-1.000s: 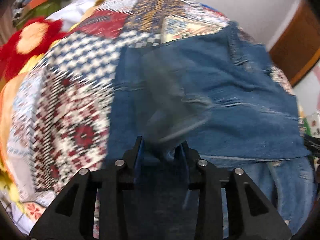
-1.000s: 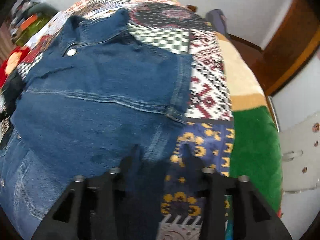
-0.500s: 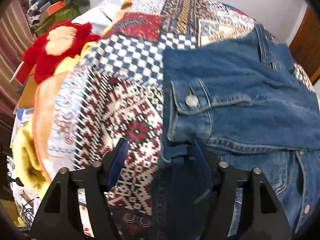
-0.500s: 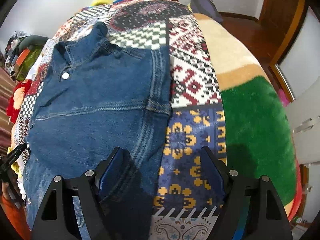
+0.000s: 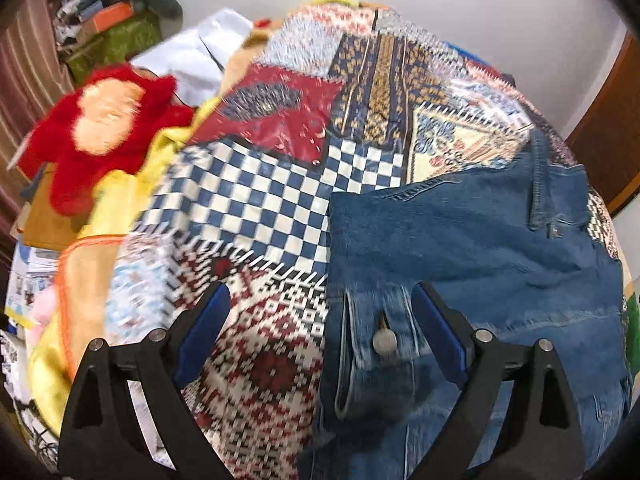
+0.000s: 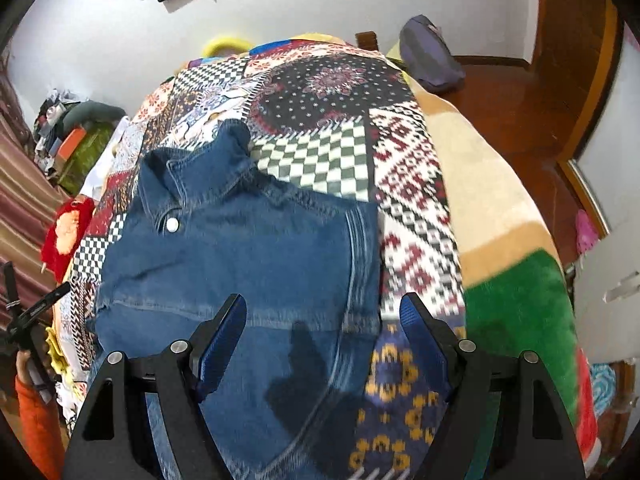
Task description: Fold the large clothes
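Note:
A blue denim jacket [image 6: 248, 264] lies folded on a patchwork bedspread [image 6: 404, 184]. Its collar points to the far end and a metal snap button [image 6: 172, 224] shows near it. In the left wrist view the jacket [image 5: 460, 240] fills the right half, with a buttoned cuff [image 5: 380, 340] close below. My left gripper [image 5: 320, 316] is open and empty, above the jacket's left edge. My right gripper [image 6: 324, 320] is open and empty, above the jacket's right edge.
A red plush toy [image 5: 104, 128], white cloth [image 5: 204, 52] and boxes [image 5: 112, 28] lie at the bed's left side. A green blanket patch [image 6: 520, 312] is at the right. Wooden floor and a purple bag [image 6: 432, 60] lie beyond the bed.
Both grippers have opened, let go of the denim and pulled back and up. The jacket stays folded on the bedspread.

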### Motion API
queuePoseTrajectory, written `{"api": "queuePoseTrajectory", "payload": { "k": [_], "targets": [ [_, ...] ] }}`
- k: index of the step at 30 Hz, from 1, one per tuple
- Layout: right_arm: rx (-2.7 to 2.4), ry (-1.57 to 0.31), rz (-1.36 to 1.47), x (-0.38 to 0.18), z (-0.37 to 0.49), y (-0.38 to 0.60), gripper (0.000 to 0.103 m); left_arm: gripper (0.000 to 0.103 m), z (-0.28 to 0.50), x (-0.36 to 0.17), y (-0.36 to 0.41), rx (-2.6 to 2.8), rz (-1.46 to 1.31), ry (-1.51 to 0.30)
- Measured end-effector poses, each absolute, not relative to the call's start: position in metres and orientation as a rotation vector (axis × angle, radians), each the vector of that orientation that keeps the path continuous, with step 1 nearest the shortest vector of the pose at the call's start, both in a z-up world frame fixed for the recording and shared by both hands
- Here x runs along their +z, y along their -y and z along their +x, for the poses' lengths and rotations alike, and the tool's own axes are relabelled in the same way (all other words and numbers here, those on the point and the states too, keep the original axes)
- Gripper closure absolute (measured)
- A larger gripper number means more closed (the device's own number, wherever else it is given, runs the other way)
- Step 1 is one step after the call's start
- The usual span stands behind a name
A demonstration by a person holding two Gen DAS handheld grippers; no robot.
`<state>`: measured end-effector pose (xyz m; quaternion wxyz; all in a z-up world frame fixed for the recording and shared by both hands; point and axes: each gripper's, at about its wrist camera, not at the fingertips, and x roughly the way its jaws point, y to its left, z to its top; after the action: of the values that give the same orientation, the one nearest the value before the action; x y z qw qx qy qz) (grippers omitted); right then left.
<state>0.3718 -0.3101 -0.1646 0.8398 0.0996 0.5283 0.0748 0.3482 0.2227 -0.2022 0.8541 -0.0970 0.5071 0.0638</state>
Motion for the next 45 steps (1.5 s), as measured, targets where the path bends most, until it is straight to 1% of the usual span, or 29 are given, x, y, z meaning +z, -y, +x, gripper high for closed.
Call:
{"api": "queuePoseTrajectory", "payload": {
  "k": [7, 10, 12, 13, 14, 15, 16, 17, 18, 19, 20, 21, 22, 23, 24, 25, 26, 28, 31, 36, 37, 40, 41, 45],
  "targets": [
    [0.115, -1.218, 0.310, -0.209, 0.414, 0.325, 0.026, 0.011, 0.389, -0.264, -0.235, 0.064, -0.390, -1.220],
    [0.113, -1.239, 0.325, -0.224, 0.424, 0.327, 0.026, 0.011, 0.397, -0.277, -0.238, 0.025, -0.453, -1.233],
    [0.124, -1.226, 0.321, -0.227, 0.427, 0.325, 0.026, 0.011, 0.400, -0.278, -0.238, 0.003, -0.468, -1.206],
    [0.130, -1.214, 0.317, -0.227, 0.428, 0.324, 0.027, 0.014, 0.402, -0.278, -0.236, -0.015, -0.459, -1.193],
    [0.133, -1.203, 0.318, -0.227, 0.429, 0.322, 0.031, 0.020, 0.405, -0.277, -0.234, -0.035, -0.450, -1.183],
    [0.134, -1.194, 0.326, -0.227, 0.430, 0.322, 0.040, 0.022, 0.407, -0.278, -0.231, -0.051, -0.443, -1.175],
    [0.136, -1.192, 0.339, -0.228, 0.432, 0.321, 0.046, 0.028, 0.409, -0.279, -0.229, -0.062, -0.443, -1.167],
    [0.139, -1.195, 0.353, -0.230, 0.434, 0.321, 0.058, 0.037, 0.411, -0.279, -0.228, -0.073, -0.449, -1.158],
    [0.139, -1.200, 0.362, -0.232, 0.436, 0.321, 0.064, 0.044, 0.413, -0.280, -0.228, -0.091, -0.465, -1.153],
    [0.132, -1.198, 0.363, -0.234, 0.438, 0.320, 0.068, 0.057, 0.416, -0.281, -0.228, -0.110, -0.494, -1.155],
    [0.130, -1.193, 0.358, -0.234, 0.439, 0.319, 0.076, 0.059, 0.418, -0.282, -0.229, -0.108, -0.513, -1.157],
    [0.132, -1.186, 0.342, -0.234, 0.440, 0.316, 0.081, 0.061, 0.419, -0.282, -0.231, -0.110, -0.524, -1.154],
    [0.134, -1.180, 0.330, -0.232, 0.440, 0.315, 0.083, 0.071, 0.420, -0.282, -0.233, -0.105, -0.526, -1.150],
    [0.142, -1.171, 0.319, -0.229, 0.441, 0.313, 0.087, 0.080, 0.419, -0.282, -0.234, -0.095, -0.525, -1.151],
    [0.150, -1.158, 0.308, -0.225, 0.443, 0.310, 0.089, 0.083, 0.418, -0.280, -0.238, -0.089, -0.541, -1.149],
    [0.156, -1.146, 0.289, -0.220, 0.444, 0.307, 0.089, 0.090, 0.417, -0.279, -0.241, -0.083, -0.554, -1.143],
    [0.165, -1.135, 0.267, -0.215, 0.446, 0.303, 0.090, 0.094, 0.415, -0.275, -0.245, -0.071, -0.556, -1.134],
    [0.181, -1.106, 0.211, -0.202, 0.451, 0.294, 0.090, 0.098, 0.411, -0.264, -0.250, -0.047, -0.534, -1.107],
    [0.217, -1.057, 0.136, -0.178, 0.463, 0.278, 0.090, 0.099, 0.404, -0.240, -0.253, -0.028, -0.488, -1.056],
    [0.284, -0.953, 0.098, -0.136, 0.479, 0.250, 0.090, 0.100, 0.395, -0.192, -0.268, 0.034, -0.411, -0.957],
    [0.293, -0.934, 0.080, -0.129, 0.482, 0.244, 0.090, 0.102, 0.395, -0.184, -0.271, 0.055, -0.395, -0.939],
    [0.314, -0.876, 0.027, -0.110, 0.500, 0.220, 0.090, 0.103, 0.393, -0.150, -0.288, 0.176, -0.297, -0.831],
    [0.320, -0.870, 0.017, -0.107, 0.507, 0.214, 0.090, 0.103, 0.393, -0.145, -0.292, 0.171, -0.307, -0.815],
    [0.303, -0.867, -0.060, -0.115, 0.532, 0.190, 0.090, 0.103, 0.400, -0.148, -0.310, 0.162, -0.341, -0.866]
  ]
}}
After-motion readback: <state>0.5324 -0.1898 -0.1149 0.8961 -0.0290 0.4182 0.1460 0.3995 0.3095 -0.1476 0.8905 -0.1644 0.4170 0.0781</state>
